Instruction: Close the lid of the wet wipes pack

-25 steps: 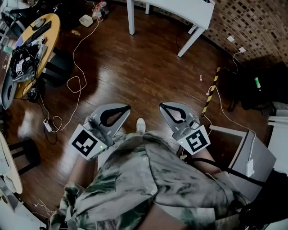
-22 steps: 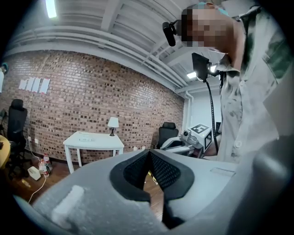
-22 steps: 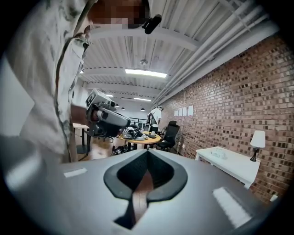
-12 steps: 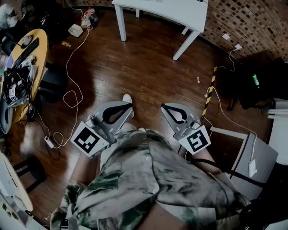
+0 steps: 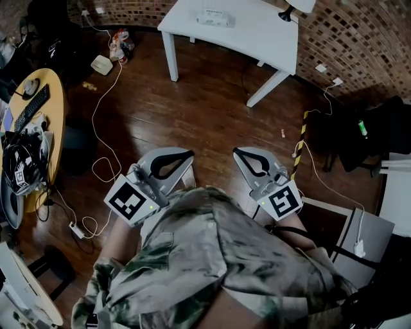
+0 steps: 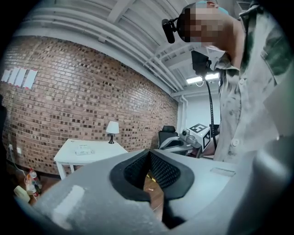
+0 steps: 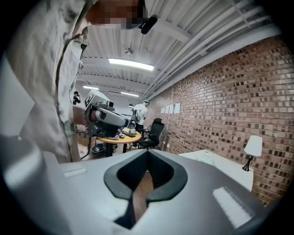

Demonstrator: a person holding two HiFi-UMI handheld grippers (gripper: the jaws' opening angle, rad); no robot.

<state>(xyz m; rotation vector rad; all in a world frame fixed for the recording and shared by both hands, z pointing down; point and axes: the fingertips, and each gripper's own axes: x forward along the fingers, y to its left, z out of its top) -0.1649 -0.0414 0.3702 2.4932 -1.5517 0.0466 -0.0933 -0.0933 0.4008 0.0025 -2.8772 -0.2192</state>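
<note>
Since half a second ago the head view has swung forward. The white table (image 5: 257, 32) now fills more of the top edge, and the wet wipes pack (image 5: 215, 17) on it has come into sight; both grippers sit about where they were in the frame.

The pack lies flat near the far edge of the tabletop, well apart from both grippers, and is too small to tell whether its lid is up or down. In the left gripper view it shows as a pale shape (image 6: 84, 150) on the same table, with a small lamp (image 6: 111, 128) standing further along towards the brick wall (image 6: 69, 92).

Held low in front of the person's patterned shirt (image 5: 212, 257), the left gripper (image 5: 190, 154) has its jaws together at the tips with nothing between them. The right gripper (image 5: 236, 151) is level with it, its jaws also meeting and empty.

Below them is a dark wood floor (image 5: 205, 109) with a white cable (image 5: 103, 109) trailing across it. A round yellow table (image 5: 54, 96) with a keyboard (image 5: 32, 106) stands at the left.
</note>
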